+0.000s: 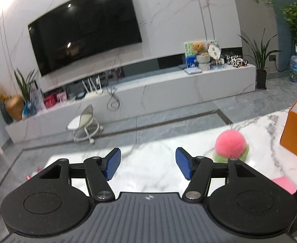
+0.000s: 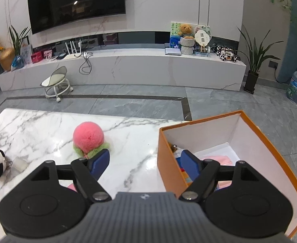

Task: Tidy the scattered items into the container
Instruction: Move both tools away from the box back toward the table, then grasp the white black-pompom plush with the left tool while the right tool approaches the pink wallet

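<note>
Pink plush peach (image 2: pixel 88 136) on marble table (image 2: pixel 36 125), orange box (image 2: pixel 168 162) beside, left gripper (image 1: pixel 148 163) and right gripper (image 2: pixel 146 164) both released, empty.

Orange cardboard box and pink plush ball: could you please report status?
Left gripper and right gripper both open, empty. Pink plush ball with green base loose on the white marble table, left of the orange cardboard box. Path clear.

The left gripper (image 1: pixel 148 163) and right gripper (image 2: pixel 146 165) are looking alike: each is wearing a grey ribbed housing with a small white emblem, flanked by two matte black round discs. Black link arms with silver pivot screws are carrying fingers (image 1: pixel 113 163) faced with textured blue pads (image 2: pixel 190 165).
</note>
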The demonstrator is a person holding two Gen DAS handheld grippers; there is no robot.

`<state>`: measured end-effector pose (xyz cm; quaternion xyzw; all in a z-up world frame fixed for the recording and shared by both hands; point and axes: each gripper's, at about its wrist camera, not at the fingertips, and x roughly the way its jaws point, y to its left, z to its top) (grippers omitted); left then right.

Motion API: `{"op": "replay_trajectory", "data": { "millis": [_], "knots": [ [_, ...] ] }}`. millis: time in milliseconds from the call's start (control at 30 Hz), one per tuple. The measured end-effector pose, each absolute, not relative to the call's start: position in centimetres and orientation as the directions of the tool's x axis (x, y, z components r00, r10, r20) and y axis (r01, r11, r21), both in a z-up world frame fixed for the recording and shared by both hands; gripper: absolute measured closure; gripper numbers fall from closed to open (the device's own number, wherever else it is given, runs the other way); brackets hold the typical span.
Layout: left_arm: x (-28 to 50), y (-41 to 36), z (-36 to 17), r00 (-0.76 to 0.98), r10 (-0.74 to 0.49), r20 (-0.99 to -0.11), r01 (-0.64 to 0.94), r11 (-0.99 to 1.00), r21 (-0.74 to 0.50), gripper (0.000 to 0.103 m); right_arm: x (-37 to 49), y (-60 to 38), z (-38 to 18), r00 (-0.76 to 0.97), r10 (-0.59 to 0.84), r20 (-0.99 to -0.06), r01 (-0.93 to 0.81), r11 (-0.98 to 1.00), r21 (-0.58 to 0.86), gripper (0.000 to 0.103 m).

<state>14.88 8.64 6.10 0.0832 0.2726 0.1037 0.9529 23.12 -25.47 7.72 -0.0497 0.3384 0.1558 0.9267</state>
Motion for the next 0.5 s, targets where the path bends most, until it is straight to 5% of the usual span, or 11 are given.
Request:
{"op": "replay_trajectory", "data": {
  "millis": [267, 500],
  "knots": [
    [13.6, 13.4, 4.0, 0.796, 0.209, -0.568, -0.192, 0.977, 0.090, 0.030, 22.6, -22.6, 6.2, 0.699, 0.255, -0.668, -0.390, 0.919, -0.056, 0.019],
    [11.8, 16.6, 2.4, 0.769, 0.271, -0.578, -0.227, 0.962, 0.149, 0.026, 22.0, -21.4, 4.5, 0.652, 0.282, -0.704, -0.451, 0.890, -0.061, 0.019]
  ]
}}
